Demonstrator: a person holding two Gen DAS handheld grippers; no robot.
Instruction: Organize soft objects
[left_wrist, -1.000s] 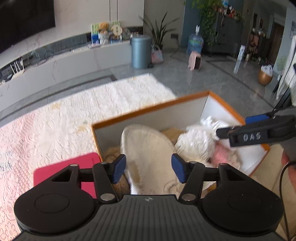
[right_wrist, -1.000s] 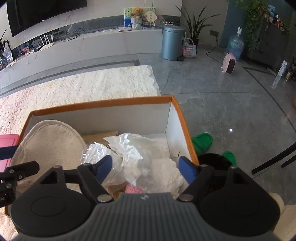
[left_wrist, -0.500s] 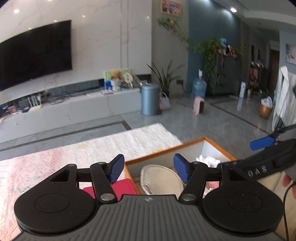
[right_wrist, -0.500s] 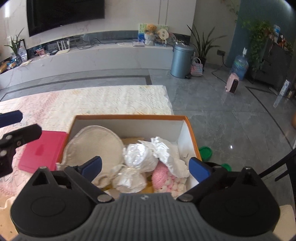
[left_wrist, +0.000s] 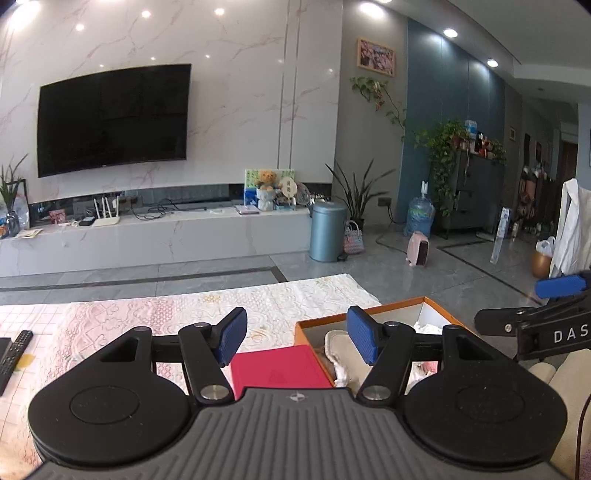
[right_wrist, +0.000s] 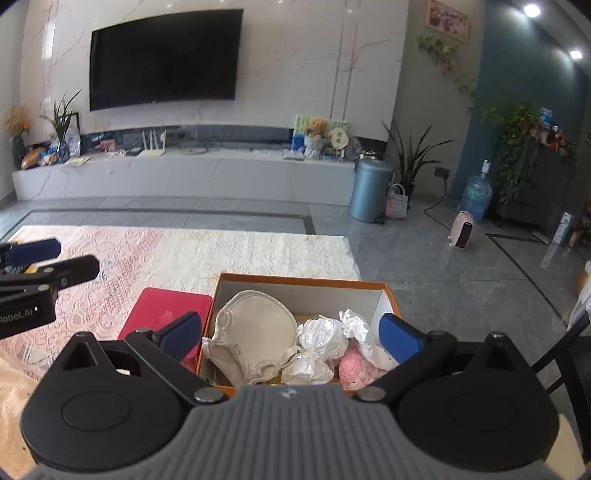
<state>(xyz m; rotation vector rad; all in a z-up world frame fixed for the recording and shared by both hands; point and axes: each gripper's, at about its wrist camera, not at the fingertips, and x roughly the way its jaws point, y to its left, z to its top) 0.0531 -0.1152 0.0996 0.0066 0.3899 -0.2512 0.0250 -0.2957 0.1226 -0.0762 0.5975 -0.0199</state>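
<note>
The orange-rimmed white cardboard box (right_wrist: 384, 299) sits at six o'clock, holding a cream round fabric pad (right_wrist: 255, 328), crinkled clear plastic bundles (right_wrist: 321, 339) and a pink fluffy ball (right_wrist: 354, 365). The left gripper (left_wrist: 295, 338) and the right gripper (right_wrist: 290, 334), both just opening, gape empty above it. A red flat lid (right_wrist: 166, 310) lies at nine o'clock of the box.

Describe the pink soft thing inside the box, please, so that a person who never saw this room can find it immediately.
Find the open box with orange edges on the pale patterned rug, just right of a flat red lid. Inside, look at the near right part, beside the crinkled clear plastic bags. The pink fluffy item is the only pink, woolly-looking thing there; the round cream cloth at the left is larger and pale.
</note>
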